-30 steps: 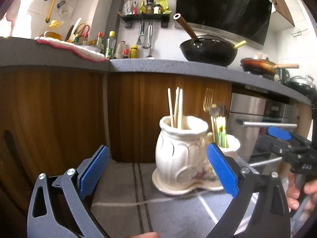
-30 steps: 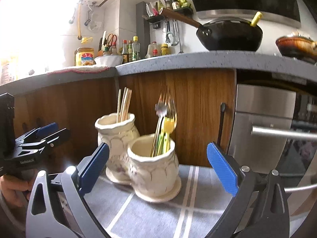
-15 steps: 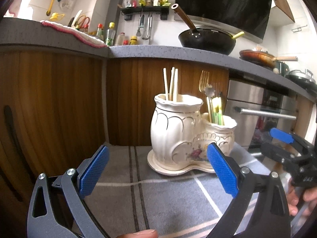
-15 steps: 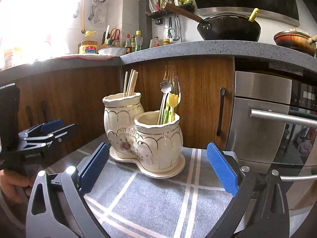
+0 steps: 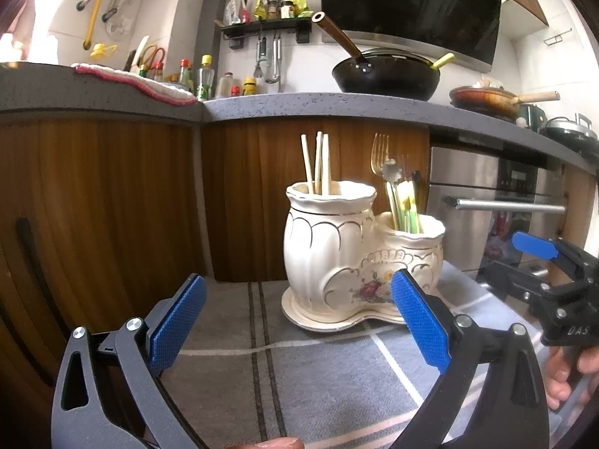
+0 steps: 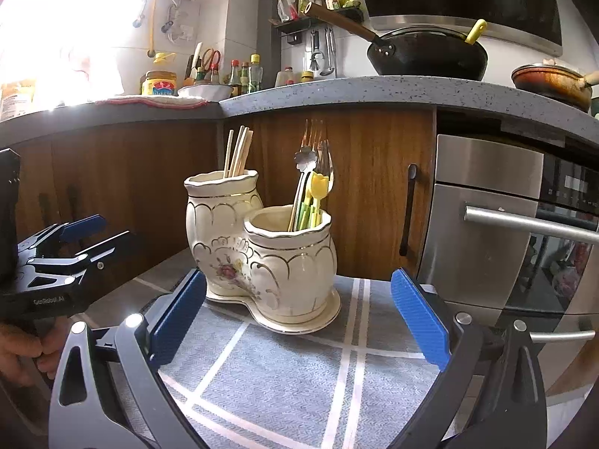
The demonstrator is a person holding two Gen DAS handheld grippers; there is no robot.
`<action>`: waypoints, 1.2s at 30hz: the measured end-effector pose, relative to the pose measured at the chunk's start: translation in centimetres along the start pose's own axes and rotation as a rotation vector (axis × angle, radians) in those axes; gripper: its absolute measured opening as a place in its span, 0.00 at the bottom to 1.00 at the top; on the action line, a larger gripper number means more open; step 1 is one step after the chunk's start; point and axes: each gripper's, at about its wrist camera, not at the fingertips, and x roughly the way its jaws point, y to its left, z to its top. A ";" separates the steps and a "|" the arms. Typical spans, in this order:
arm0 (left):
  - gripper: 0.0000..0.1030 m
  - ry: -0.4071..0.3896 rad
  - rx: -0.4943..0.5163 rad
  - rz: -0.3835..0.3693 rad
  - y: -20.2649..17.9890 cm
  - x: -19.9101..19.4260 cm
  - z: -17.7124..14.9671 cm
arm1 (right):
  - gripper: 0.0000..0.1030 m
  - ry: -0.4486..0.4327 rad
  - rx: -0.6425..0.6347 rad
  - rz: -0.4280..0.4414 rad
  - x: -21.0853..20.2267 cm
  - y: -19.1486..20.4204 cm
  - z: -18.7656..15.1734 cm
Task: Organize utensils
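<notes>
Both grippers empty, blue pads spread wide. Left gripper fills the lower part of its own view; right gripper does the same in its view. Each also shows at the edge of the other's picture: the right one at far right of the left view, the left one at far left of the right view, a hand on its grip.

Utensil holder sits centre frame in both views: cream ceramic, two joined pots on one shared base, gold trim, a flower print low on the side. Taller pot holds the chopsticks, standing upright. Shorter pot holds forks, a spoon with a flower-shaped end and some yellow-green handled pieces, all handle-down or leaning slightly. Holder lies ahead of both grippers, not touching either.

It rests on a grey cloth with pale stripes. Behind it, wooden cabinet doors and a steel oven front to the right. Above, grey speckled counter with a black wok, a second pan at right, and bottles at upper left
</notes>
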 end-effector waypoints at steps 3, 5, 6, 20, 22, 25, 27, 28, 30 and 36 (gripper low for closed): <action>0.95 0.005 -0.002 0.004 0.0 0.0 0.0 | 0.95 0.003 0.000 0.001 0.2 0.0 0.0; 0.95 0.007 0.000 0.004 -0.1 0.1 0.0 | 0.95 0.002 -0.001 0.002 0.2 0.0 0.0; 0.95 0.006 -0.001 0.004 -0.1 0.1 0.0 | 0.95 0.003 -0.001 0.002 0.2 0.0 0.0; 0.95 0.010 -0.002 0.004 0.0 0.2 -0.1 | 0.95 0.002 -0.001 0.002 0.1 0.0 0.0; 0.95 0.009 -0.001 0.004 0.0 0.1 -0.1 | 0.95 0.002 -0.001 0.002 0.2 0.0 0.0; 0.95 0.008 0.000 0.003 0.0 0.1 -0.1 | 0.95 0.002 -0.001 0.002 0.2 0.0 0.0; 0.95 0.008 -0.001 0.003 -0.1 0.1 -0.1 | 0.95 0.003 -0.001 0.002 0.2 0.1 0.0; 0.95 0.009 -0.001 0.003 -0.1 0.1 -0.1 | 0.95 0.002 -0.001 0.002 0.1 0.0 0.0; 0.95 0.009 -0.001 0.004 -0.1 0.1 -0.1 | 0.95 0.002 -0.001 0.002 0.2 0.1 0.0; 0.95 0.013 -0.001 0.003 -0.1 0.2 -0.2 | 0.95 0.002 -0.001 0.002 0.2 0.0 0.1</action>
